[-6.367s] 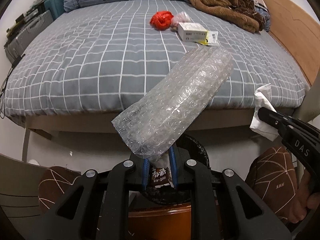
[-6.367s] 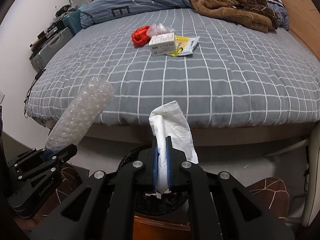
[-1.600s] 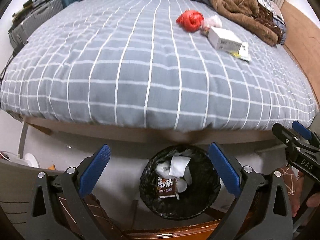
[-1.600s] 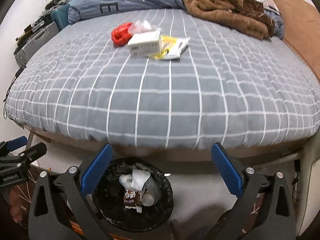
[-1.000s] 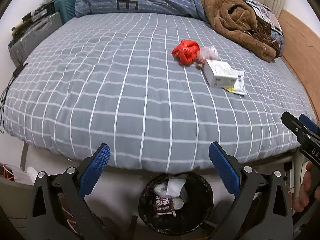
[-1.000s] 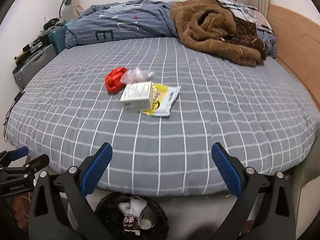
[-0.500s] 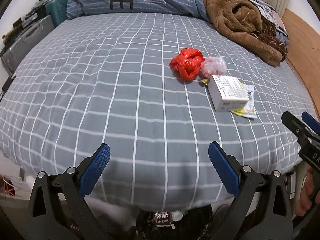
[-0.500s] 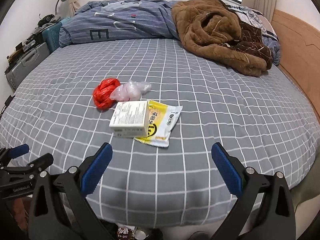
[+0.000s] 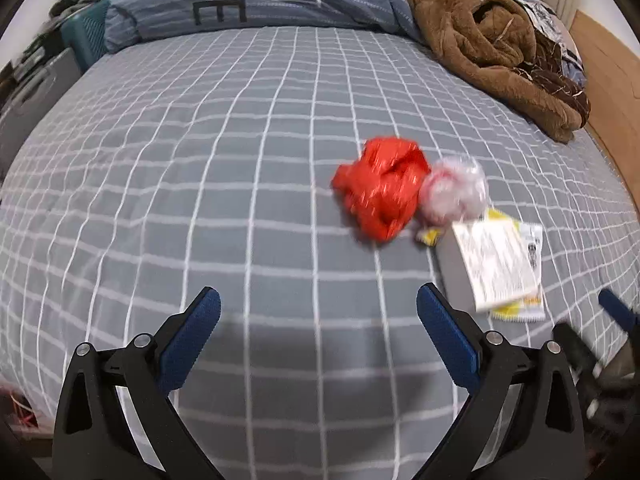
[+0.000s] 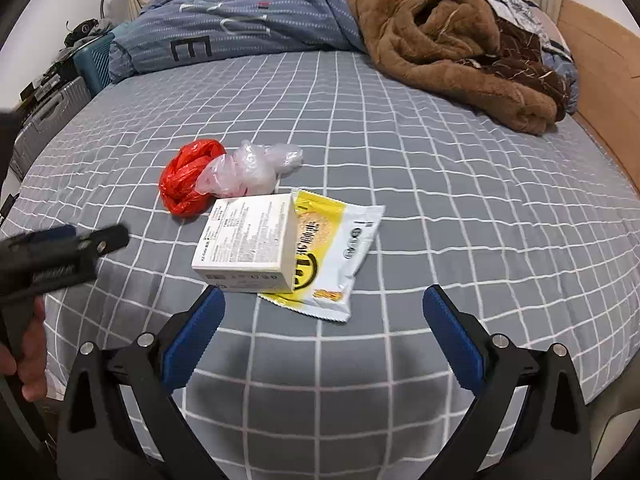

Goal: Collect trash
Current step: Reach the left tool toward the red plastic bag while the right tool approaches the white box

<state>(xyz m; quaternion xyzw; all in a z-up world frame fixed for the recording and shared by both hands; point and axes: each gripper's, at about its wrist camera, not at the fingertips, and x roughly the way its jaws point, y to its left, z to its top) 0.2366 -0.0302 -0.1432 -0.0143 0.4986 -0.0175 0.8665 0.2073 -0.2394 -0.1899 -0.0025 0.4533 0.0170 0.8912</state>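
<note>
Trash lies on the grey checked bed: a crumpled red plastic bag [image 9: 380, 188] [image 10: 188, 178], a clear plastic bag [image 9: 454, 192] [image 10: 252, 168], a white box [image 9: 490, 266] [image 10: 248, 238] and a yellow-white snack wrapper [image 10: 332, 256] under the box. My left gripper [image 9: 318, 320] is open and empty, over the bed short of the red bag. My right gripper [image 10: 322, 320] is open and empty, just short of the box and wrapper. The left gripper also shows at the left of the right wrist view [image 10: 60, 252].
A brown fleece blanket [image 10: 448, 40] and a blue striped duvet [image 10: 240, 24] lie at the head of the bed. A wooden bed frame [image 10: 600, 80] runs along the right. Suitcases [image 10: 52, 116] stand at the left.
Both grippers have moved forward over the bed toward the trash pile. The bin below the bed edge has dropped out of view. Both stay open.
</note>
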